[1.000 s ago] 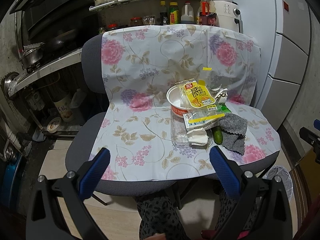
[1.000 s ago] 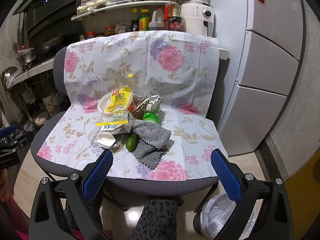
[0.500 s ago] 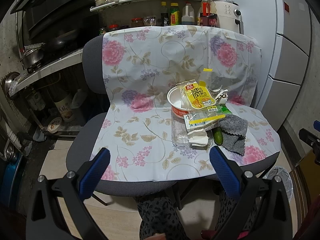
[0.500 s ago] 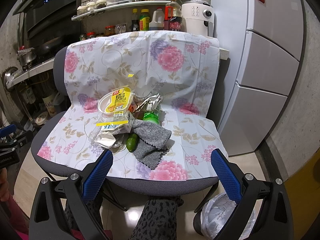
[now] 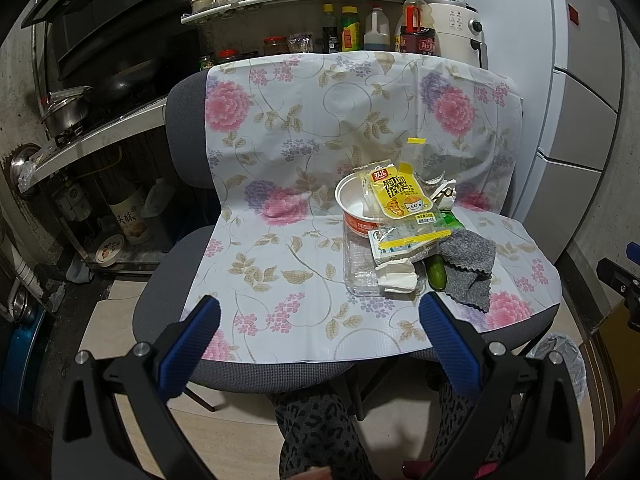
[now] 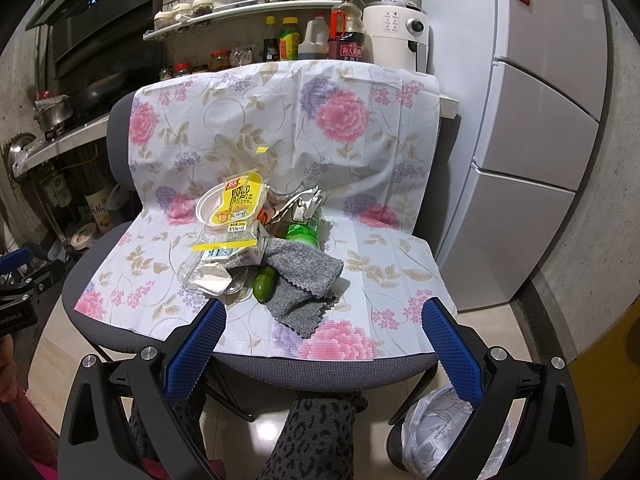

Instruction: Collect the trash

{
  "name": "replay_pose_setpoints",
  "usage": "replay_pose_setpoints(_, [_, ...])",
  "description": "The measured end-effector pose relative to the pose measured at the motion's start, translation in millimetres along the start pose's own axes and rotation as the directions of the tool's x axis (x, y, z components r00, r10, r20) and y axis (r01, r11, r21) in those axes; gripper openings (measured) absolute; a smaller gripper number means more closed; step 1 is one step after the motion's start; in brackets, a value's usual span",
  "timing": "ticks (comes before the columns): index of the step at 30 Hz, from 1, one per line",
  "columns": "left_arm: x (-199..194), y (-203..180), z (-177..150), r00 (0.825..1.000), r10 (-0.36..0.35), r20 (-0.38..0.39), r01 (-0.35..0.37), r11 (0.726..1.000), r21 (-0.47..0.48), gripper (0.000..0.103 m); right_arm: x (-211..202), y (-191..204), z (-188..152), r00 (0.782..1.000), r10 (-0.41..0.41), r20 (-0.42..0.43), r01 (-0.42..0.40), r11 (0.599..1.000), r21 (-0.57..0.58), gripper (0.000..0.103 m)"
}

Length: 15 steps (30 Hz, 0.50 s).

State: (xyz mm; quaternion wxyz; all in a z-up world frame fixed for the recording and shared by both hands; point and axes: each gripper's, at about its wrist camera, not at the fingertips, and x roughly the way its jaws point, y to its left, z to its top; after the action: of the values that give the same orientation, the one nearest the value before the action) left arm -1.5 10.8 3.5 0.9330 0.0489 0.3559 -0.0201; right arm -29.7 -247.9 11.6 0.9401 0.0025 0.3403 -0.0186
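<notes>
A trash pile lies on a chair under a floral sheet (image 5: 288, 264): a round noodle bowl (image 5: 354, 210) with a yellow snack packet (image 5: 398, 196) on it, a clear plastic tray (image 5: 360, 272), crumpled white paper (image 5: 396, 276), a cucumber (image 5: 435, 272), a grey cloth (image 5: 468, 268) and a green bottle (image 6: 304, 230). My left gripper (image 5: 320, 316) is open and empty, in front of the chair's edge. My right gripper (image 6: 324, 320) is open and empty, just short of the grey cloth (image 6: 304, 284). A bin lined with a white bag (image 6: 452, 440) stands on the floor at lower right.
A fridge (image 6: 540, 120) stands right of the chair. A shelf with bottles and jars (image 6: 288, 36) is behind it, and a stove with pans (image 5: 80, 108) at the left. The person's legs (image 6: 316, 440) are below the seat.
Both views have barely shifted; the chair and the trash pile look slightly nearer. Both grippers stay open and empty.
</notes>
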Motion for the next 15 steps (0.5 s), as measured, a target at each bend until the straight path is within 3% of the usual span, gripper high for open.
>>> replay_pose_setpoints(15, [0.0,0.0,-0.4,1.0,0.0,0.001,0.0,1.0,-0.002,0.097,1.3,-1.6,-1.2,1.0,0.001,0.0,-0.001,1.0,0.0,0.097])
